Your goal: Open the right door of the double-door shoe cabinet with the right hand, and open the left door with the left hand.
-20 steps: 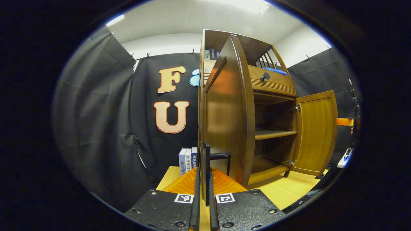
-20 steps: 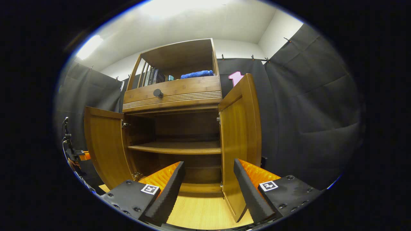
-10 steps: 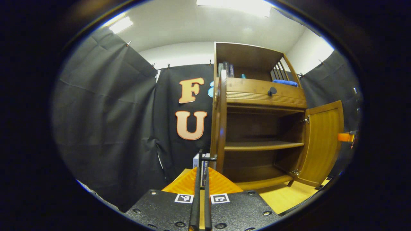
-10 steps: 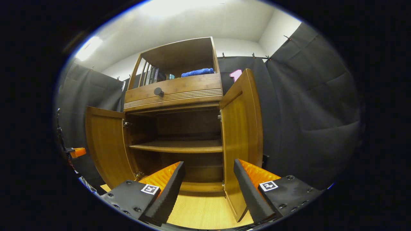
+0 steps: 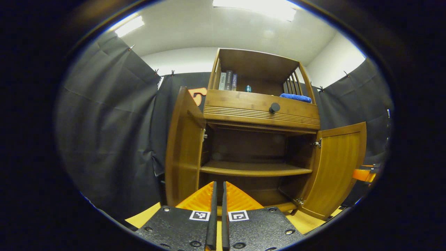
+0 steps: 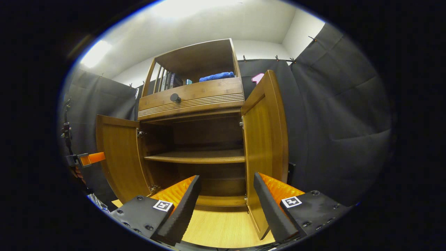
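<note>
You get no readable text here: book spines (image 5: 228,80) on the cabinet's top shelf are too small to read, and square coded markers (image 5: 200,215) on the left gripper carry no letters.

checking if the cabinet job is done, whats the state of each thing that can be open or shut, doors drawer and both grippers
left door: swung wide open, free of any gripper
right door: swung wide open, free of any gripper
drawer: pushed in, shut
left gripper: fingers nearly together, holding nothing
right gripper: fingers spread apart, holding nothing
middle shelf: bare
</note>
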A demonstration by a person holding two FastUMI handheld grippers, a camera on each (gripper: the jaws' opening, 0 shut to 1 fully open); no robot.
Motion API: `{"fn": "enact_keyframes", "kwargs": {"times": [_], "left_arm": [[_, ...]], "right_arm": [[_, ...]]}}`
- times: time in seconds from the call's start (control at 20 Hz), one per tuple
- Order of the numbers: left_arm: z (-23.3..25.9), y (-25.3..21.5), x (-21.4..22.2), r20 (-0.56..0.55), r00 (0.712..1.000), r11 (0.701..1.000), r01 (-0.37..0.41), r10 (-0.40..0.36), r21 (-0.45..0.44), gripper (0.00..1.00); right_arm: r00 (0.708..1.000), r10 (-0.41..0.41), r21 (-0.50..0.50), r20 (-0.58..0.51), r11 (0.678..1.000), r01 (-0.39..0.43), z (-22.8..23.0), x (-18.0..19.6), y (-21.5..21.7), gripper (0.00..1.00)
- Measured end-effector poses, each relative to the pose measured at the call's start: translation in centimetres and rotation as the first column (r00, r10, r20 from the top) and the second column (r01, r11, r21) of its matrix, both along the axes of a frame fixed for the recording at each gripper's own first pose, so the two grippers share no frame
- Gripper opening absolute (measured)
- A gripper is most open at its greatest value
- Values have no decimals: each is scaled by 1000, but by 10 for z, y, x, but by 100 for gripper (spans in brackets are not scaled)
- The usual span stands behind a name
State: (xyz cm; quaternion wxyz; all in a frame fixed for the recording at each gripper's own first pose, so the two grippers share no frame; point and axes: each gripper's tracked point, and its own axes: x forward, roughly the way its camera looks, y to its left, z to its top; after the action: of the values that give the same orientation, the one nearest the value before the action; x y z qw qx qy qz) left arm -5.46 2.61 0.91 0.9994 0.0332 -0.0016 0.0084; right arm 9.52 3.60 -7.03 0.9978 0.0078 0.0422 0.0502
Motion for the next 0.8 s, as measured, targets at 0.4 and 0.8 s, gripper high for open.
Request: {"fn": "enact_keyframes", "kwargs": {"times": [0.4,0.8], "left_arm": [[0,-53,6,37,997,995,71,-69,-70,55],[-7,-59,3,25,998,998,55,-54,-29,95]], "right_arm": [[1000,-11,18,-16,1000,11,-8,-17,-9,98],[1000,-29,15,-11,999,29,-5,-21,-18,93]]}}
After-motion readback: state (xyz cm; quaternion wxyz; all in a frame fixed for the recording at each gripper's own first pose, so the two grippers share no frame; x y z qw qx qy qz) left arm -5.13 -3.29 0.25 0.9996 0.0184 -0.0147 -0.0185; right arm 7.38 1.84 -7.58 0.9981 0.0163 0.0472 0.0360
